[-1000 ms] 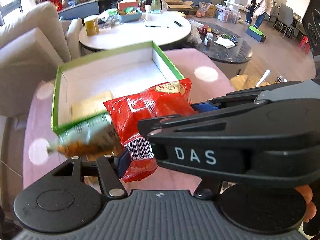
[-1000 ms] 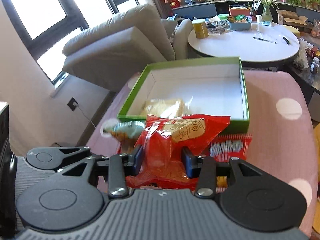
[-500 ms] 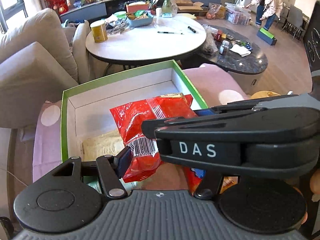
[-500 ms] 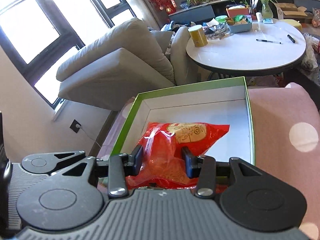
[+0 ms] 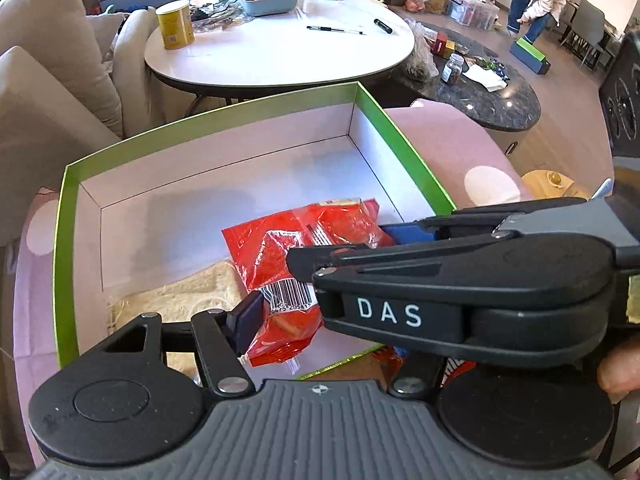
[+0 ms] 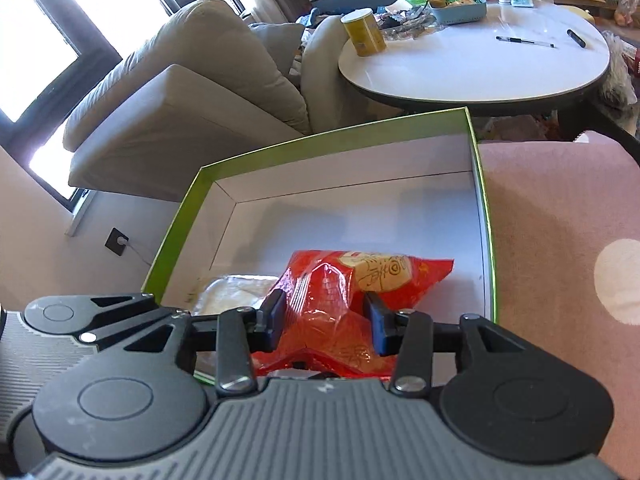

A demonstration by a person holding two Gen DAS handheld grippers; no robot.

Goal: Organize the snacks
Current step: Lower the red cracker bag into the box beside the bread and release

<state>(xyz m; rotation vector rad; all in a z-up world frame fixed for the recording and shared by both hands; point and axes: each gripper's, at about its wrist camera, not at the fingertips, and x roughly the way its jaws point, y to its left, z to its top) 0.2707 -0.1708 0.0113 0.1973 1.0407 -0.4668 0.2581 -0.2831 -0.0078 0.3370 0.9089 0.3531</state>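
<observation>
Jaws of the right gripper point(image 6: 325, 322) are clamped on a red snack bag point(image 6: 352, 304), both dark fingers point(image 6: 273, 316) pressing into its crinkled sides. Whether the left gripper point(image 5: 320, 320) has its jaws apart or together I cannot tell: one finger point(image 5: 246, 322) sits against the barcode end of the same red snack bag point(image 5: 292, 276), while the other is hidden behind the body of the right gripper point(image 5: 460, 296), which crosses the left wrist view. That bag hangs over the near part of a green box point(image 6: 176, 216) with a white inside. Just beside the bag, in the near left corner of the box, lies a pale, clear-wrapped snack point(image 6: 236, 294). A pink cloth with white dots point(image 6: 560, 240) lies under the box and spreads to its right. Beyond the far wall of the box stands a round white tabletop point(image 6: 472, 68) carrying a yellow can point(image 6: 363, 33) and a pen point(image 6: 524, 41). A beige sofa point(image 6: 192, 96) sits to the far left of the box.
</observation>
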